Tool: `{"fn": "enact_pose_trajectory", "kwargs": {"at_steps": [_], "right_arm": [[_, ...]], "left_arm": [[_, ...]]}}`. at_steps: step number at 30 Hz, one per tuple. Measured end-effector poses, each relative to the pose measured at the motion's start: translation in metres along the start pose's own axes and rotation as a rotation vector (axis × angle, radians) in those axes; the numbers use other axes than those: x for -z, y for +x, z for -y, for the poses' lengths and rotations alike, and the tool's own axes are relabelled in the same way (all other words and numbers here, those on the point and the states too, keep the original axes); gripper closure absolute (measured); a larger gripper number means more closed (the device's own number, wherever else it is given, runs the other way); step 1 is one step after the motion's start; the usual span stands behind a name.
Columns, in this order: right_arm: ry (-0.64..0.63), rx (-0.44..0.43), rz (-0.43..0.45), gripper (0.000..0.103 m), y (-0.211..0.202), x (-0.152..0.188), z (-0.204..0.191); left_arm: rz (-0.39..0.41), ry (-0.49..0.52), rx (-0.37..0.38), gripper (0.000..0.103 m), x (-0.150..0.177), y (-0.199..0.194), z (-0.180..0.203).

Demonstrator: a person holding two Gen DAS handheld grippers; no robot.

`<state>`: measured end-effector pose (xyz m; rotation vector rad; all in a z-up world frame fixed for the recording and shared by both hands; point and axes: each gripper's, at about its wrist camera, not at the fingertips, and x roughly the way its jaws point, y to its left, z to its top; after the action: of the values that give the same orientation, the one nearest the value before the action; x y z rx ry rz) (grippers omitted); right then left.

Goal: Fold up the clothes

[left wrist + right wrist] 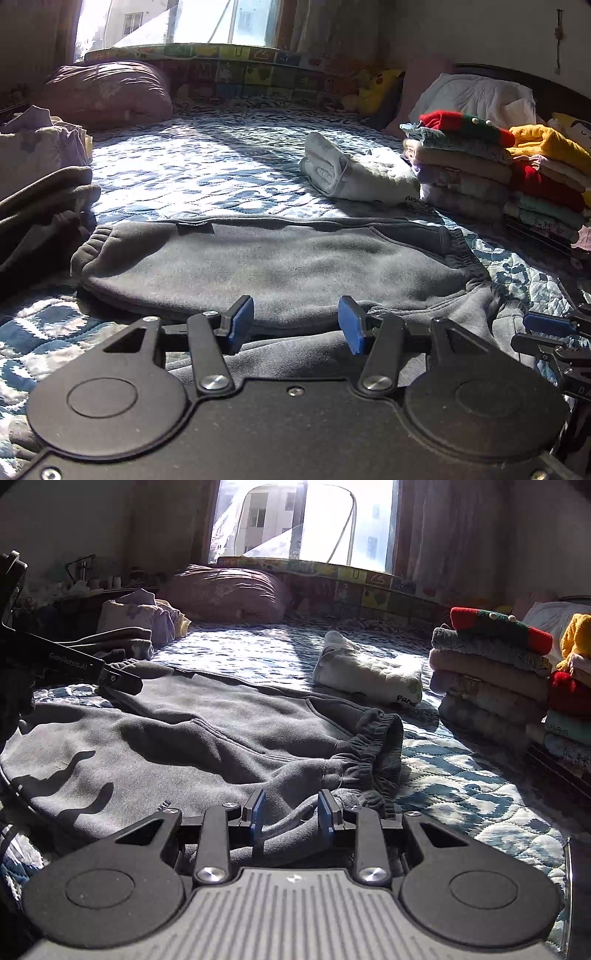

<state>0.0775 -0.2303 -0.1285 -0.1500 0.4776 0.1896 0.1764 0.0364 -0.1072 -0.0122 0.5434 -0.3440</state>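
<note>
Bedding comes first for us: a blue patterned quilt (229, 173) fills the scene. On its near part lie grey sweatpants (280, 266), folded flat, waistband to the right. We see a stack of folded clothes (480, 173) far right. Our left gripper (295, 325) hovers with fingers wide over the near edge; our right gripper (291, 814) has narrow fingers pinching the sweatpants by the waistband.
</note>
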Motion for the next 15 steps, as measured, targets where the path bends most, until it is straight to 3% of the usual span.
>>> {"fn": "enact_pose_trajectory", "kwargs": {"at_steps": [4, 9, 10, 12, 14, 15], "right_arm": [[-0.028, 0.013, 0.079, 0.065, -0.017, 0.001, 0.002], [-0.072, -0.009, 0.123, 0.066, -0.002, 0.003, -0.004], [-0.099, 0.001, 0.098, 0.066, 0.007, 0.004, -0.009], [-0.136, 0.048, -0.095, 0.065, 0.038, 0.016, -0.015], [-0.122, 0.053, -0.084, 0.066, 0.036, 0.021, -0.016], [-0.133, 0.059, -0.088, 0.066, 0.033, 0.021, -0.018]], "left_arm": [[0.041, 0.042, -0.092, 0.049, 0.023, -0.039, -0.005], [0.045, -0.125, -0.082, 0.048, 0.048, -0.073, -0.023], [0.024, -0.116, -0.092, 0.048, 0.053, -0.076, -0.020], [-0.027, -0.073, -0.127, 0.048, 0.064, -0.078, -0.012], [-0.139, 0.014, -0.197, 0.042, 0.083, -0.068, -0.005], [-0.144, 0.043, -0.204, 0.042, 0.092, -0.065, -0.004]]}}
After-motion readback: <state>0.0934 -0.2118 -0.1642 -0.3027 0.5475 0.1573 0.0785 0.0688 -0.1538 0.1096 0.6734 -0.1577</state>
